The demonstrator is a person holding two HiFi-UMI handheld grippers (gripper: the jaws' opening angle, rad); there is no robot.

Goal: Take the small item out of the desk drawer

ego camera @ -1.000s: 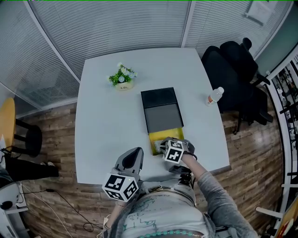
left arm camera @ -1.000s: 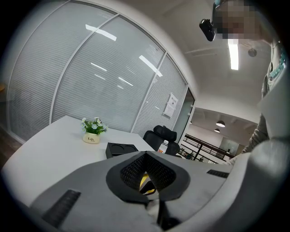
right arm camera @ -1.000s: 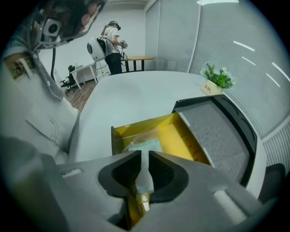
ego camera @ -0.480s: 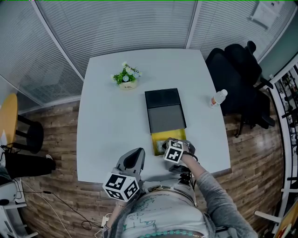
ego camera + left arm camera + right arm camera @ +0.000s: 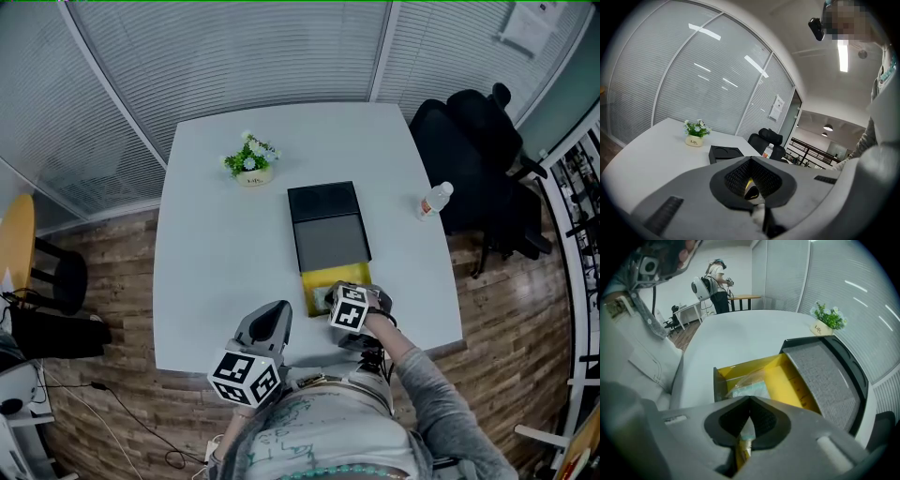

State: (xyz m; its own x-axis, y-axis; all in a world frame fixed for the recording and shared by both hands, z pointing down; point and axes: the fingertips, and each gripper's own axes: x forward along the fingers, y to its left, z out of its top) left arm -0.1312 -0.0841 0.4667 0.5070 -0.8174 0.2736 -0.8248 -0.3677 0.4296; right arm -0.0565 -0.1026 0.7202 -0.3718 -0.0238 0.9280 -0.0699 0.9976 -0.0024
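Grasp step: right claw clenched on the plastic packet in the yellow drawer; left claw closed, empty. Next, probably a lift clear of the table.

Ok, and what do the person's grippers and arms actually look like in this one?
Both the left gripper and right gripper have smooth grey moulded bodies with black ribbed pads lining a V-shaped mouth. Each carries a white cube printed with black square markers. The right arm wears a grey long sleeve; no cables show on either gripper.
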